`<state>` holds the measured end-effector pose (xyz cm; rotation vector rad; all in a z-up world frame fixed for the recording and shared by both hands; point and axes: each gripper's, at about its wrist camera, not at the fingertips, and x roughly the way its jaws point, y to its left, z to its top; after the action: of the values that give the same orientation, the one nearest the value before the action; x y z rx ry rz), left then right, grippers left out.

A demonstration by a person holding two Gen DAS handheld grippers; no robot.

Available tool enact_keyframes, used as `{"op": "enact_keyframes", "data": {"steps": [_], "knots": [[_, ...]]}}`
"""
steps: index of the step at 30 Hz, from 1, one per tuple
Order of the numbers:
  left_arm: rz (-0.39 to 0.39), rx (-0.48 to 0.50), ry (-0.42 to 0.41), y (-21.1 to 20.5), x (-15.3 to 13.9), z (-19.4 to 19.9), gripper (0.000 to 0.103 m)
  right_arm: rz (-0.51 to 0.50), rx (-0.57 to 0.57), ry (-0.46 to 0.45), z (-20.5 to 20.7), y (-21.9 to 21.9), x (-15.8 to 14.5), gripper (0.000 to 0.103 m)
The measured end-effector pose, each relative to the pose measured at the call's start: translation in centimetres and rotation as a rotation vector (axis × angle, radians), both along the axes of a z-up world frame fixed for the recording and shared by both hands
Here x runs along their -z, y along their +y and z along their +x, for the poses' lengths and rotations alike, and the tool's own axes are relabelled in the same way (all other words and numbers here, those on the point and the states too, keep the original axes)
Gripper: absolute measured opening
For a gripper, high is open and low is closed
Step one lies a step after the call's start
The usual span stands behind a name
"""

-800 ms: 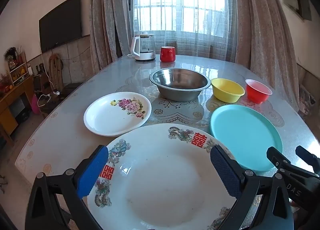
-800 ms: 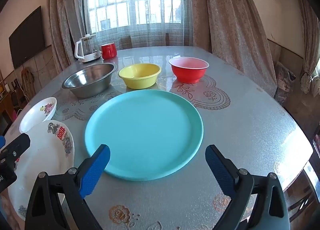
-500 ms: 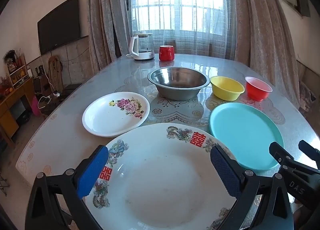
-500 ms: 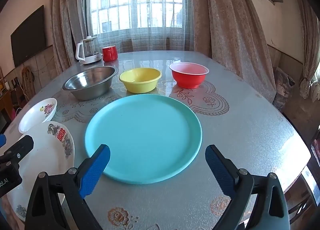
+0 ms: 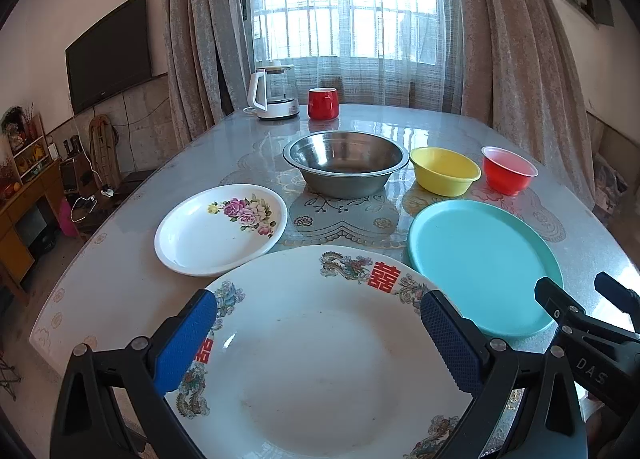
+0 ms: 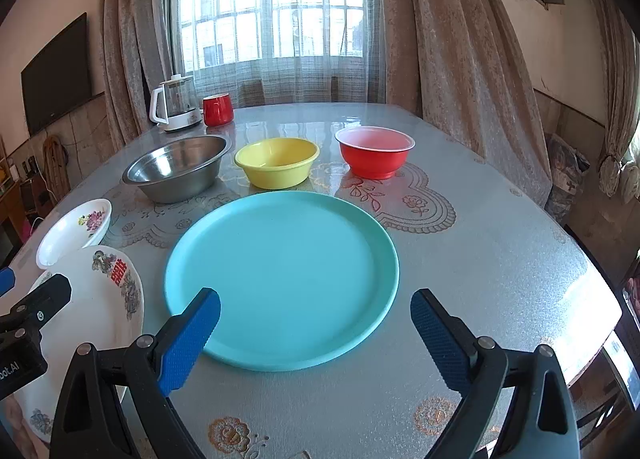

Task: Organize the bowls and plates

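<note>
Six dishes sit on the table (image 6: 480, 251) in front of me, none stacked. My biggest is the dragon plate (image 5: 320, 359), nearest the edge and right under my left gripper (image 5: 320, 343), whose blue pads hang wide apart above its rim and grip nothing. Next is the teal plate (image 6: 280, 279), just right of it; their rims look close, though I cannot tell if they touch. My right gripper (image 6: 316, 339) hovers over its near rim, jaws spread wide and empty. Behind the plates I see the steel bowl (image 5: 346, 163), standing apart. Left of that, beyond the dragon plate, lies the flower plate (image 5: 220, 229), its near edge just beside the dragon plate's rim. Then the yellow bowl (image 6: 277, 162), between the steel bowl and the red bowl (image 6: 375, 151), all three in a row behind the teal plate. At the far end stand a kettle (image 5: 274, 93) and a red cup (image 5: 323, 103), side by side.
</note>
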<state>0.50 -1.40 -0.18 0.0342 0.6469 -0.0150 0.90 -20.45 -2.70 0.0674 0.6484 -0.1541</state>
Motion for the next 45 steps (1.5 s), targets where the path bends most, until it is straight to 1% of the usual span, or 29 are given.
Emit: {"op": "enact_keyframes", "data": {"steps": [4,45], "knots": [[0.0,0.008,0.0,-0.2,0.0,0.0,0.102,0.008,0.004,0.009,0.1,-0.3,0.2,0.098],[0.041,0.057,-0.015,-1.9,-0.9,0.0,0.102,0.035,0.058,-0.016,-0.6,-2.4,-0.3,0.098]]}}
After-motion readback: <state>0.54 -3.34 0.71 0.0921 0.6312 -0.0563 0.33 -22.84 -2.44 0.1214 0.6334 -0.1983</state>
